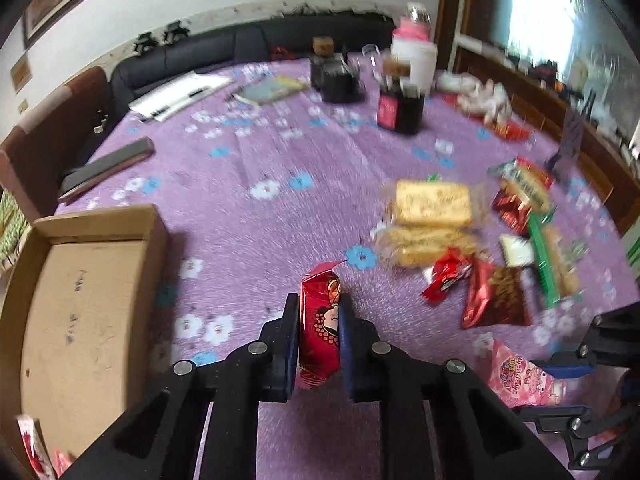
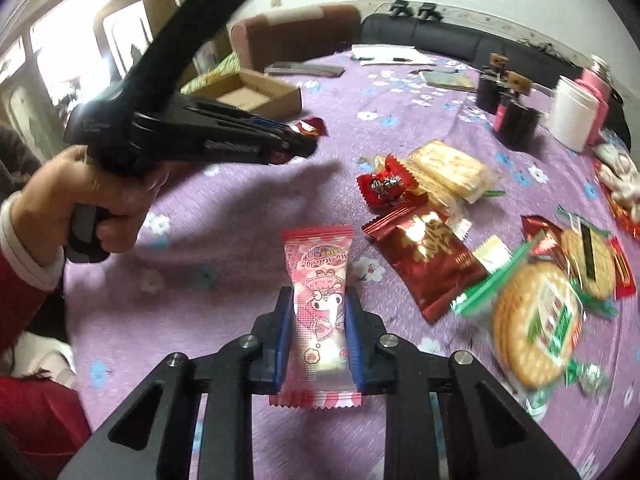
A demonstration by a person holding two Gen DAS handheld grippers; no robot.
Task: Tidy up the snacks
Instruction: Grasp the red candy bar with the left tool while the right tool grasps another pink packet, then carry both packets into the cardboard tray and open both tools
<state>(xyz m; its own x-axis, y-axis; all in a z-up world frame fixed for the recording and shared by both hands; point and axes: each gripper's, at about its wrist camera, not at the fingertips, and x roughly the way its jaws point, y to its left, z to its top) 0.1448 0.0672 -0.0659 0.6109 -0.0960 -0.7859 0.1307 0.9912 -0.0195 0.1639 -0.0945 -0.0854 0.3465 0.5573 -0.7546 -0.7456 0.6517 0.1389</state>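
Nearest the lens in the left wrist view, the left gripper (image 1: 319, 322) is clamped on a red snack packet (image 1: 320, 320) – the packet stands on edge between the blue pads, its lower end sticking out below them. In the right wrist view the right gripper (image 2: 318, 330) is likewise closed on a pink snack packet (image 2: 320, 312), pads pressing its two long sides; whether that packet has left the purple tablecloth (image 2: 248, 208) or lies flat on it I cannot tell.

By my reading the sorting has barely begun. The cardboard box (image 1: 96, 224) at the left of the table looks almost empty – only a couple of red-and-white wrappers (image 1: 34, 450) show at its near corner. Most snacks are loose in a heap on the cloth to the right: pale biscuit packs (image 1: 432, 202), a small red candy (image 2: 386, 186), a dark red foil packet (image 2: 428, 256), round crackers in green-trimmed wrap (image 2: 536, 324). All of that remains to be moved, if the box is indeed the target.

Both grippers point steeply down toward the table. The person's left hand (image 2: 92, 200), in a red sleeve with a white cuff, wraps the handle of its tool, which angles toward the box side of the table.
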